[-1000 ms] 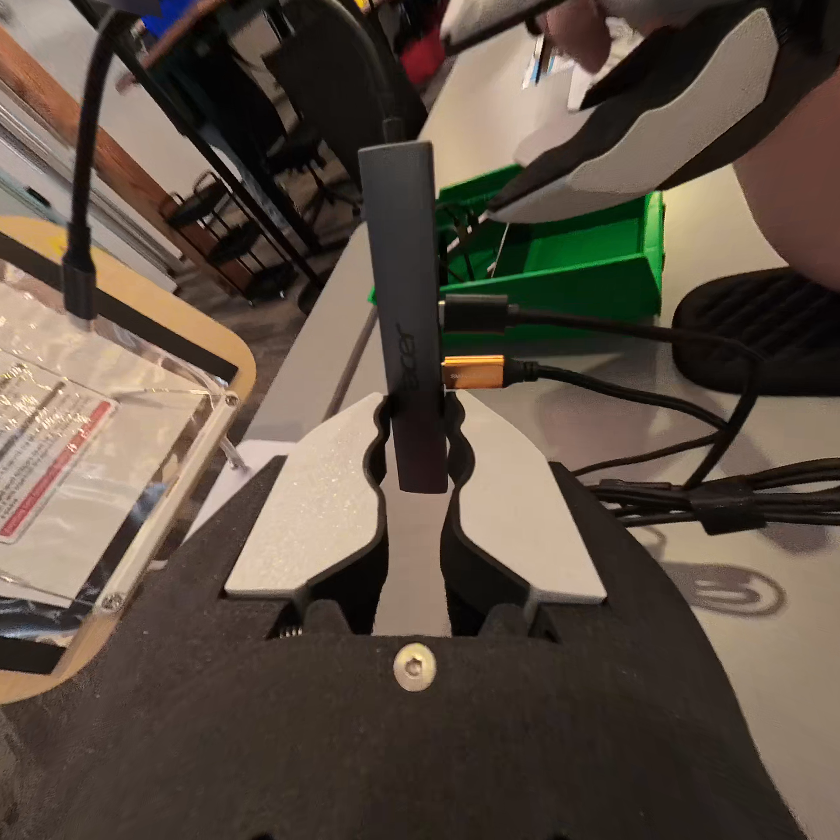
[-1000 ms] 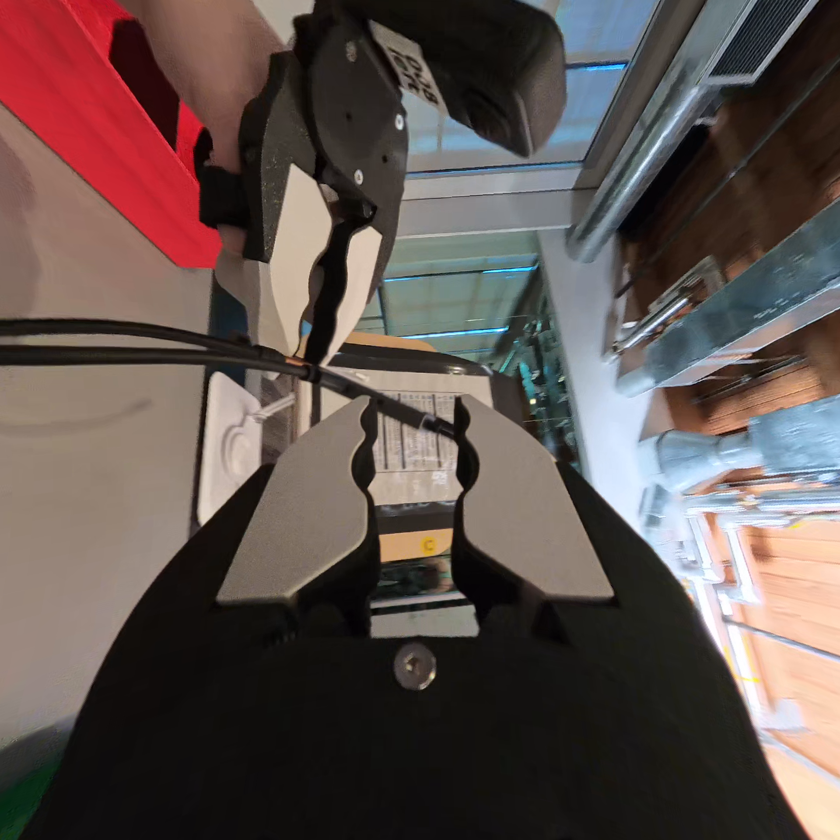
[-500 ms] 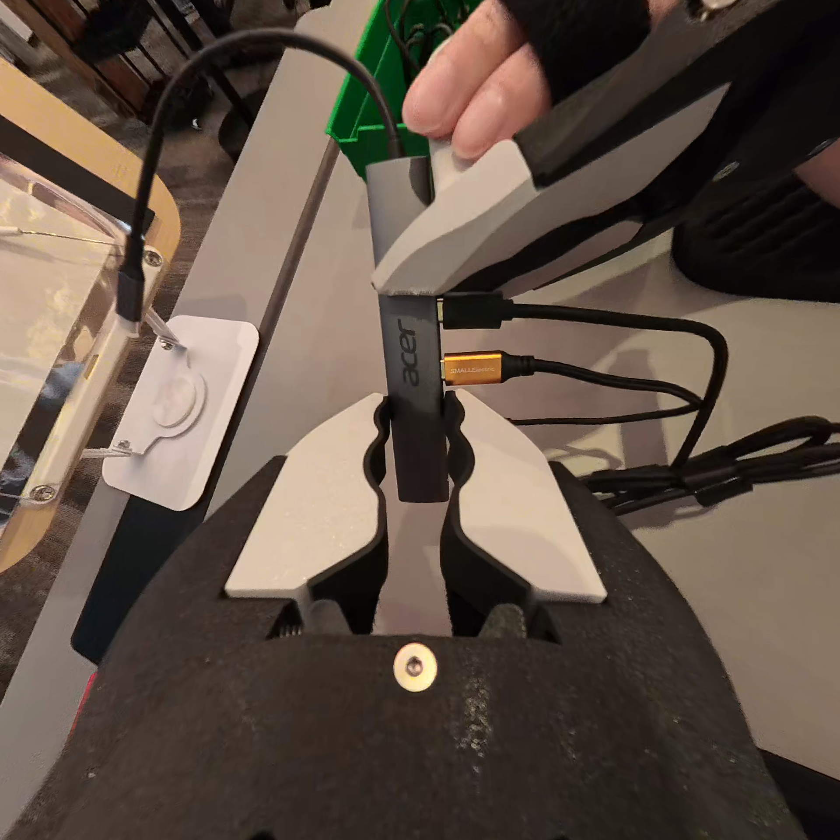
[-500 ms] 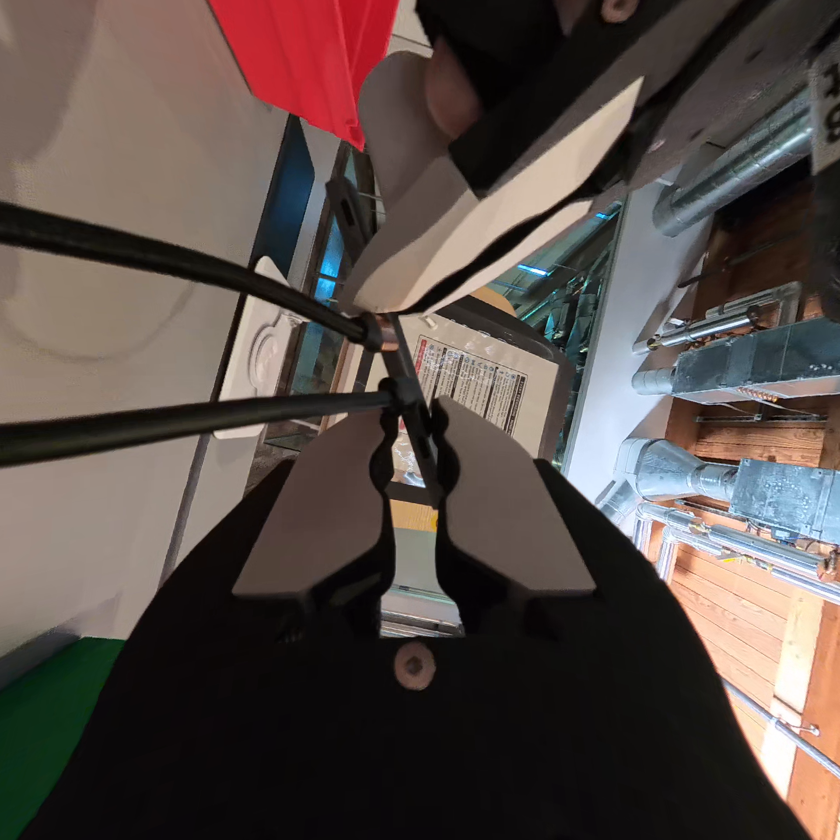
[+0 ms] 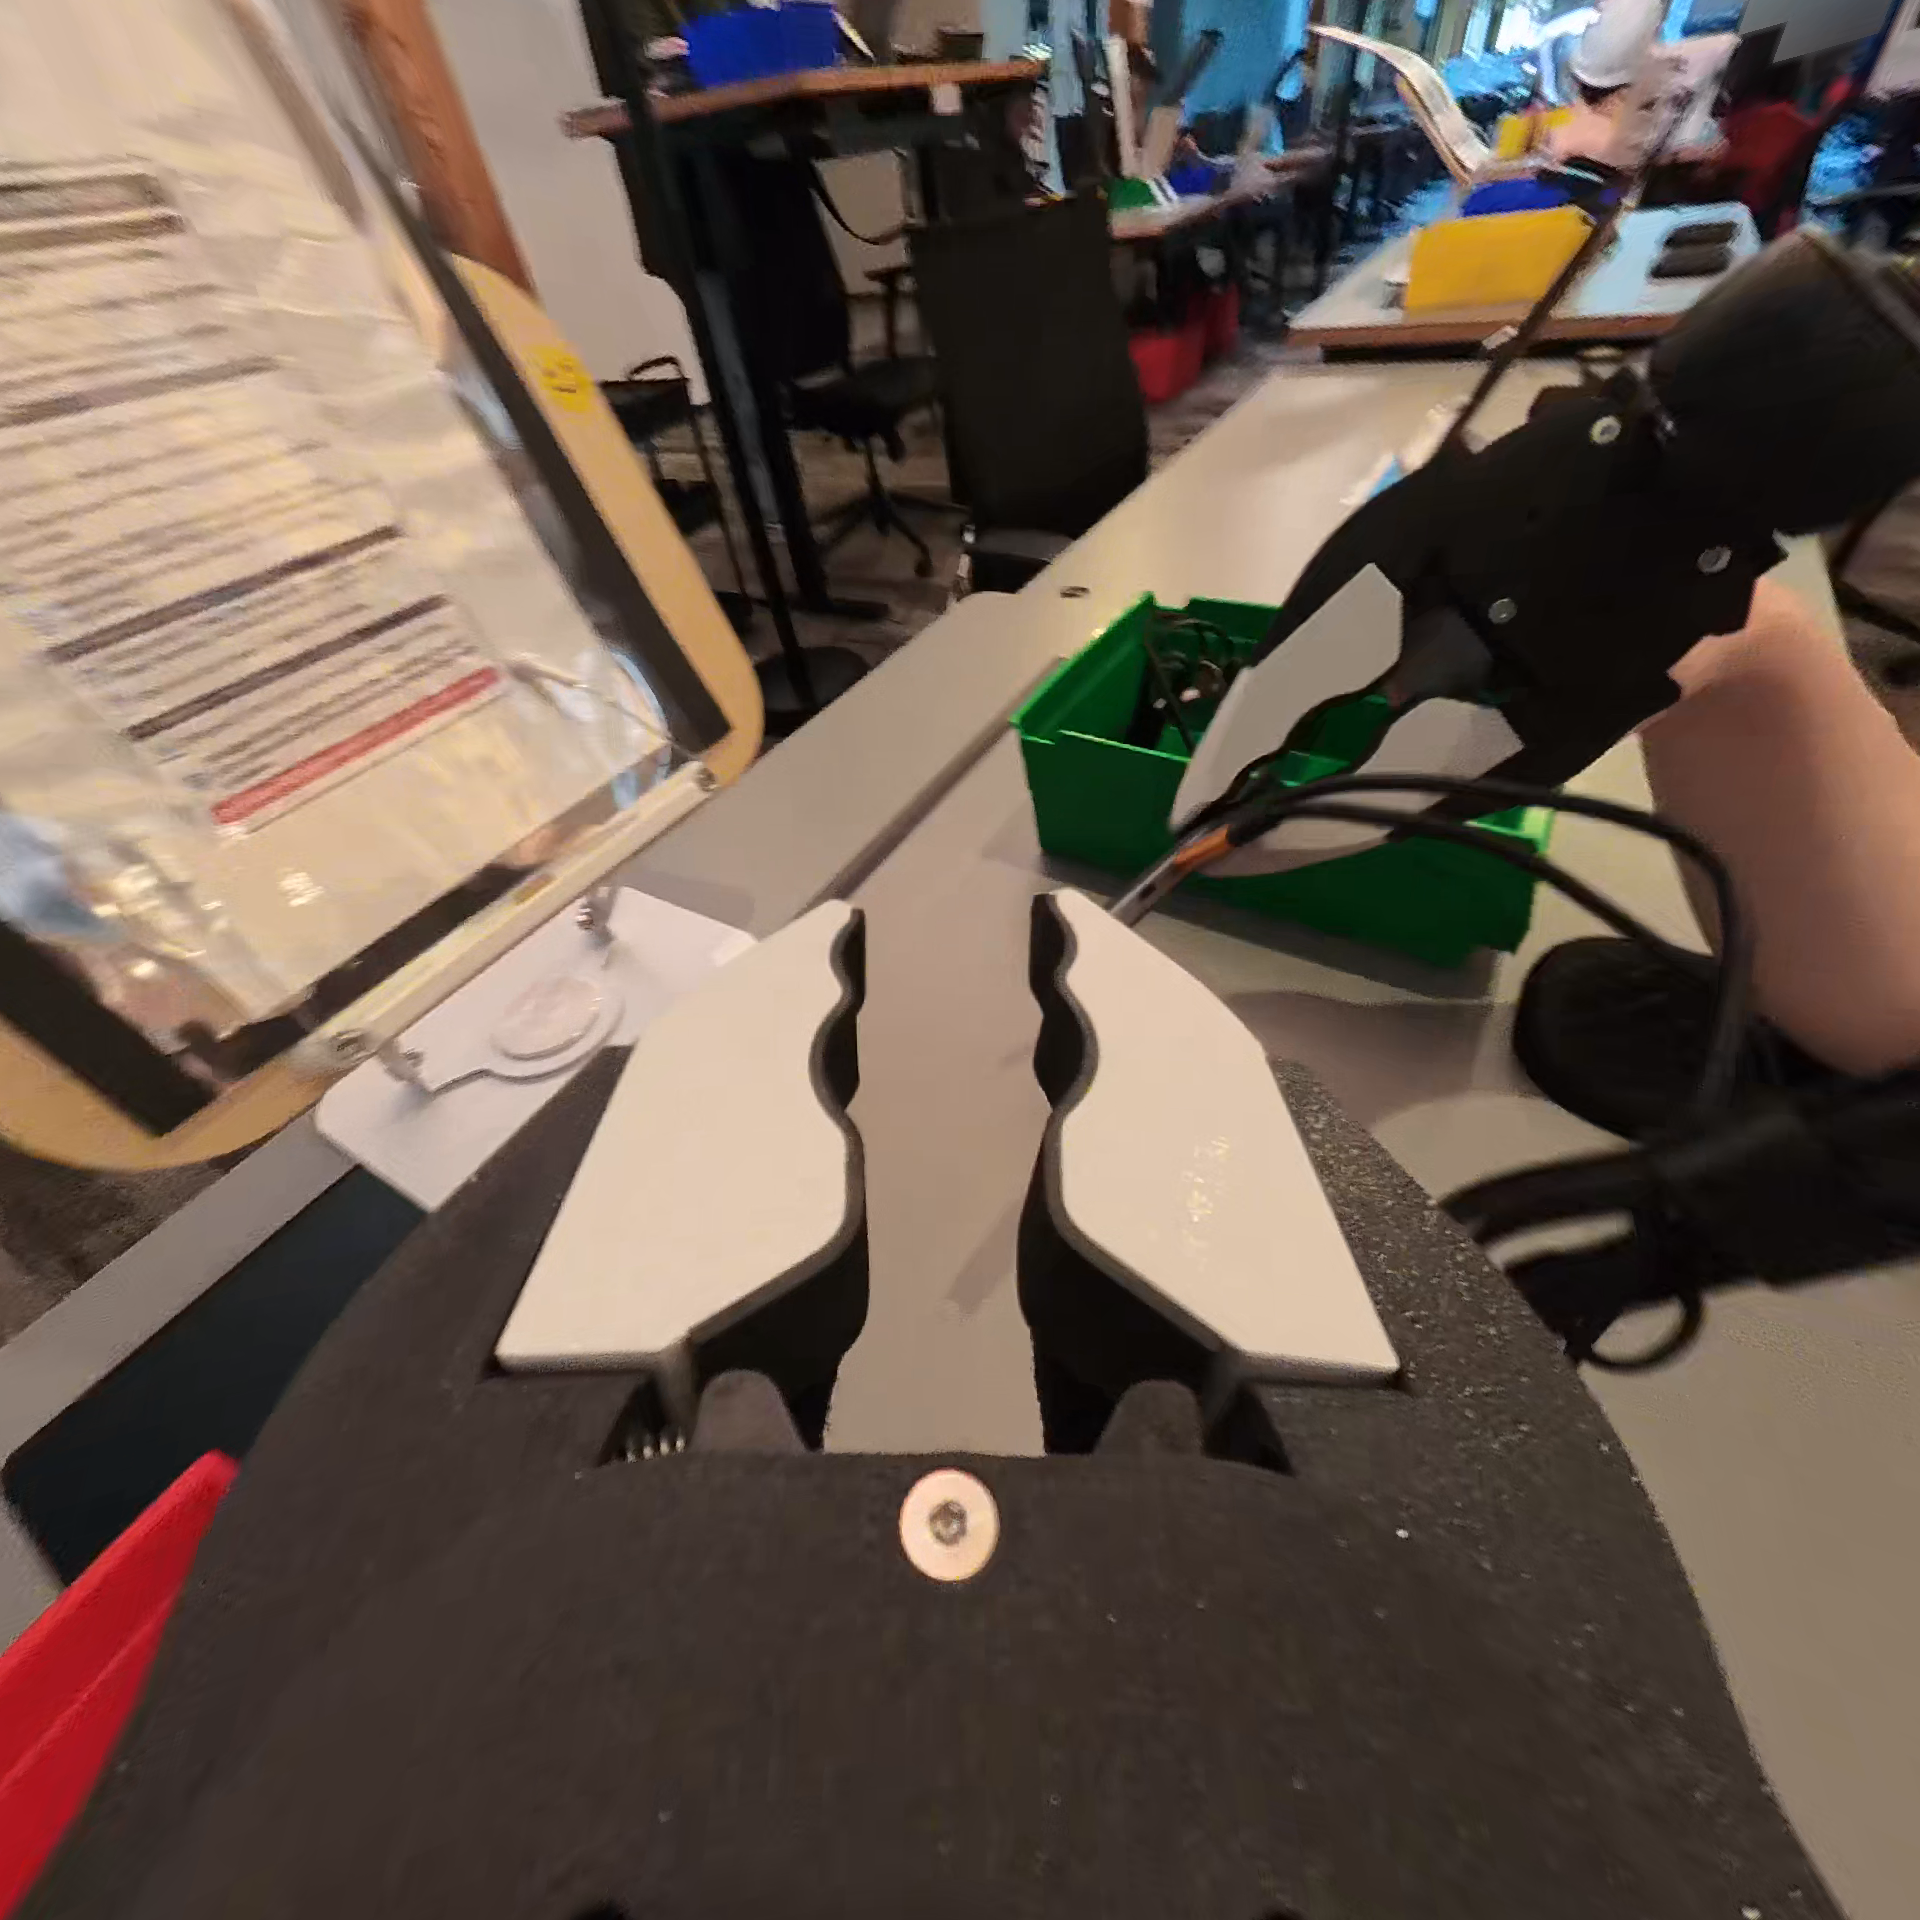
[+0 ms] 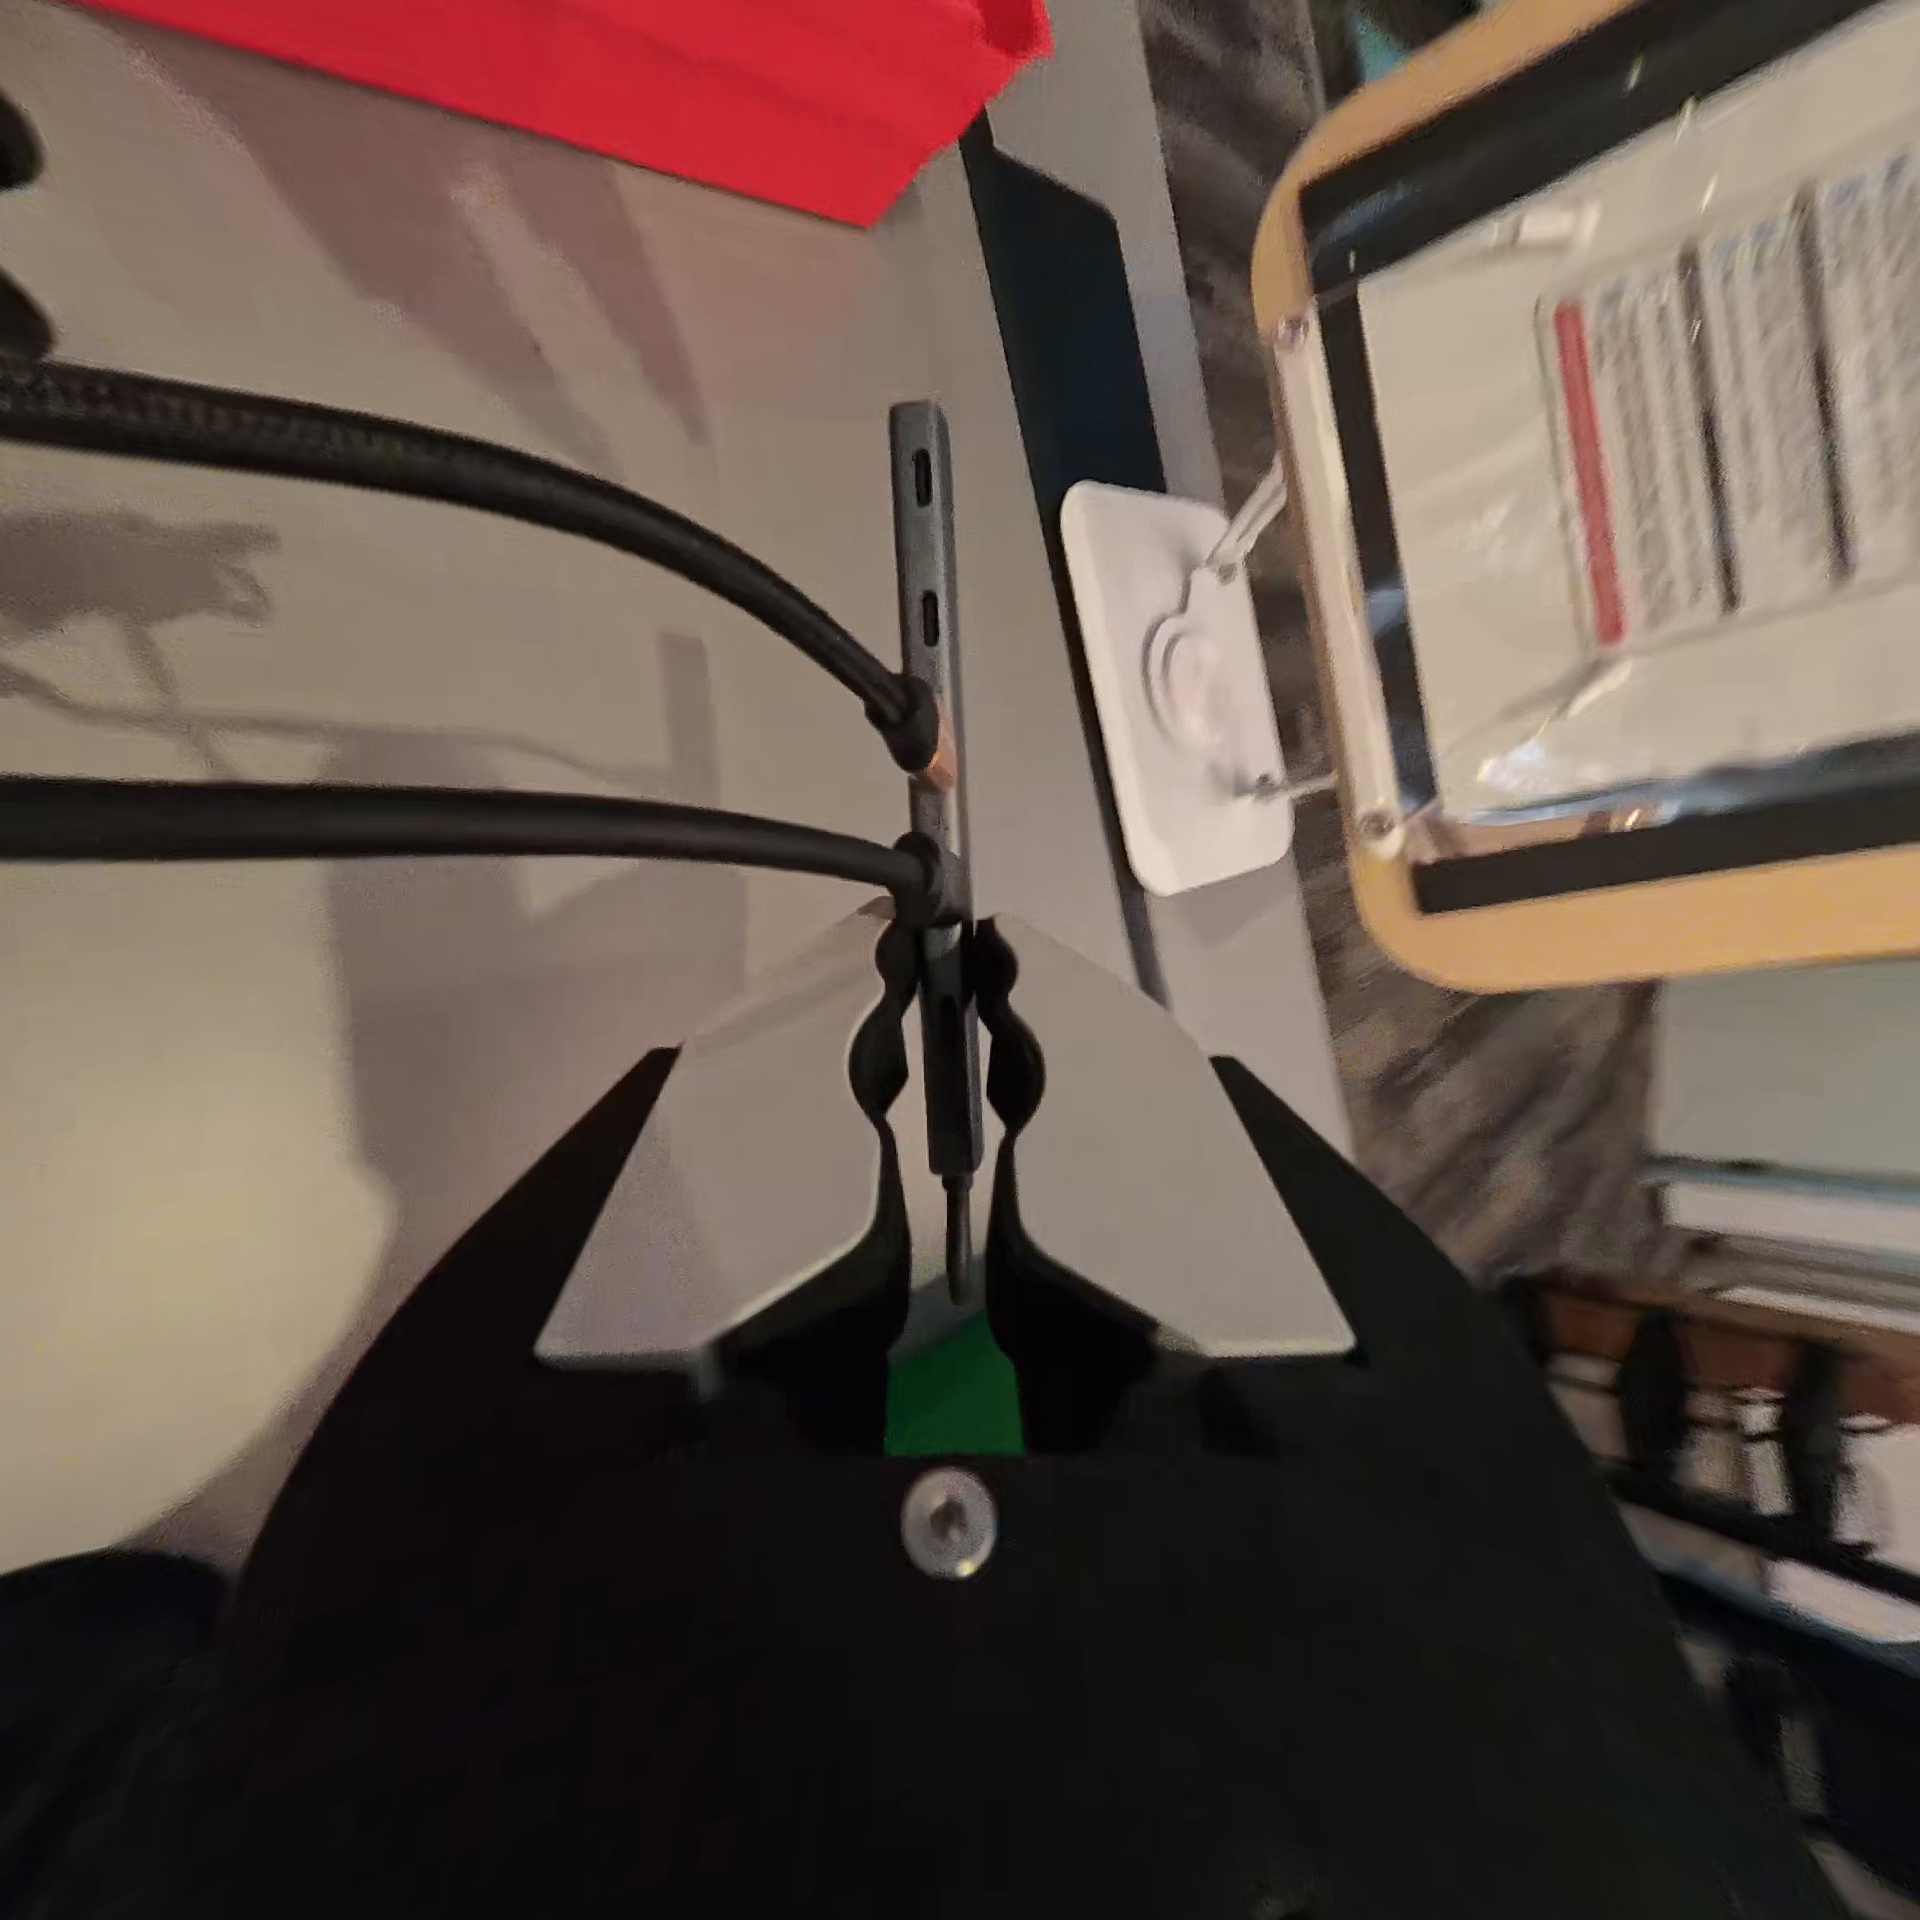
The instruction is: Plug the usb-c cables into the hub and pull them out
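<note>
Right gripper [image 6: 948,935] is clamped narrow on the cord end of the slim grey USB-C hub [image 6: 932,582], whose stub cord [image 6: 958,1242] runs back between the jaws. In the right wrist view the hub's long axis points straight up-frame from the fingertips, port edge facing left. Two cables are plugged into that edge: the copper-tipped plug [image 6: 925,743] above, the black plug [image 6: 923,868] just above the fingertips. Two open ports sit further up near the hub's far end. Both black cables trail off to frame left.

Left gripper [image 5: 945,925] is open at medium width and empty, with grey table [image 5: 935,1143] showing between the jaws. In the left wrist view the right gripper [image 5: 1226,821] sits upper right, in front of the green bin [image 5: 1101,790], with the plugged cables looping right toward a black cable bundle [image 5: 1714,1184]. The hub is barely visible there.

Judgement: both plugs are in, so pulling out is next. The plugs lie to the right of and beyond the left fingers, pull direction perpendicular to the hub's long axis. The left gripper is the free one, near but not aligned. The black plug sits tight against the right fingertips, so the copper one looks easier first.

Red bin [image 6: 623,94] top of the right view; framed sign on white stand [image 6: 1174,696] at right.
</note>
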The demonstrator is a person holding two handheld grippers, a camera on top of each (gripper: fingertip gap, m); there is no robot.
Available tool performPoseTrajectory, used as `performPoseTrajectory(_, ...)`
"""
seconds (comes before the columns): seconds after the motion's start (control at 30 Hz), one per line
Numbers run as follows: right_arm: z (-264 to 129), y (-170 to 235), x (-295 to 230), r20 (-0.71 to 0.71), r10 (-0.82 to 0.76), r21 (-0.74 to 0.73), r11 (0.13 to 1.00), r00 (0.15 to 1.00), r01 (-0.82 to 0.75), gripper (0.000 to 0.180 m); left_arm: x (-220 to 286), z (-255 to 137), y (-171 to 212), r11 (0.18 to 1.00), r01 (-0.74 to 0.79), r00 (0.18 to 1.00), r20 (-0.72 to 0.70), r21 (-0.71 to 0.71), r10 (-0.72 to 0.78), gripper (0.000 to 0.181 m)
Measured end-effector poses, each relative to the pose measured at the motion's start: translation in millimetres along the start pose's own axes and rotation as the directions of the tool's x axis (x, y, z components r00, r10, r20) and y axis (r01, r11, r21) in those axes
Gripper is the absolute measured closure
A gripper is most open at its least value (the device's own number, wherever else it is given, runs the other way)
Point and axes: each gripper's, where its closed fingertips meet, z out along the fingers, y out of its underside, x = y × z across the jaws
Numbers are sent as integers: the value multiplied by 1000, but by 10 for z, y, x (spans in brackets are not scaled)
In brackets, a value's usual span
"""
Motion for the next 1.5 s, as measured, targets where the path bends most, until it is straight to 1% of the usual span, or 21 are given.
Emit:
performPoseTrajectory(0.07,-56,72,76,28,113,14,993,993,-114,169,-124,-134,-22,1000,18,998,52,18,-18,151)
performPoseTrajectory(0.13,-149,139,209,21,210,47,976,977,-211,169,-176,-229,-41,999,17,997,76,27,-19,152)
performPoseTrajectory(0.23,-343,331,456,-5,373,86,925,928,-371,169,-199,-286,-75,999,15,995,98,38,-19,153)
performPoseTrajectory(0.3,-519,511,690,-56,500,137,861,864,-489,169,-171,-266,-80,999,18,996,87,34,-21,154)
performPoseTrajectory(0.37,-745,687,940,-93,630,235,767,771,-598,169,-141,-219,-53,1000,12,997,78,12,-13,154)
performPoseTrajectory(0.43,-1022,895,1183,-130,741,355,656,659,-667,170,-118,-162,-9,1000,1,997,77,-22,0,154)
performPoseTrajectory(0.47,-1159,1006,1263,-138,778,401,610,613,-684,170,-100,-133,8,999,-4,997,72,-37,7,154)
performPoseTrajectory(0.5,-1288,1123,1322,-154,800,435,582,580,-687,170,-79,-105,22,999,-8,998,64,-49,11,154)
performPoseTrajectory(0.57,-1552,1397,1439,-207,849,500,519,487,-693,170,-30,-51,42,998,-14,999,46,-67,17,154)
performPoseTrajectory(0.63,-1751,1633,1491,-239,871,544,486,429,-684,170,20,3,62,996,-24,999,31,-86,27,154)
performPoseTrajectory(0.77,-1947,2090,1543,-337,876,564,482,346,-671,170,97,99,135,989,-48,999,10,-139,50,154)
performPoseTrajectory(0.87,-1886,2332,1582,-373,870,559,487,321,-671,169,140,165,190,983,-64,998,-2,-174,65,154)
performPoseTrajectory(0.97,-1654,2541,1590,-426,840,491,527,336,-694,169,180,225,232,977,-73,997,-16,-199,72,154)
performPoseTrajectory(1.07,-1428,2715,1571,-477,812,404,543,337,-737,168,201,269,273,971,-85,996,-23,-222,81,154)
performPoseTrajectory(1.13,-1300,2767,1543,-490,789,347,567,371,-747,169,212,285,291,968,-92,996,-27,-233,88,154)
performPoseTrajectory(1.17,-1231,2758,1516,-486,765,314,603,421,-733,170,217,292,296,967,-94,996,-28,-236,90,154)
performPoseTrajectory(1.2,-1151,2744,1469,-477,729,268,653,491,-708,167,218,295,298,967,-95,995,-29,-238,91,154)
performPoseTrajectory(1.27,-1055,2811,1408,-495,673,193,702,550,-685,169,222,299,302,966,-95,995,-32,-239,90,154)
performPoseTrajectory(1.37,-831,2795,1230,-423,584,84,787,693,-611,168,227,301,305,966,-96,995,-37,-241,90,154)
performPoseTrajectory(1.43,-666,2842,1069,-368,529,-30,815,764,-579,168,230,303,307,965,-98,995,-38,-242,91,155)
performPoseTrajectory(1.5,-530,2898,936,-324,507,-129,813,799,-568,166,241,307,310,964,-100,995,-44,-245,92,155)
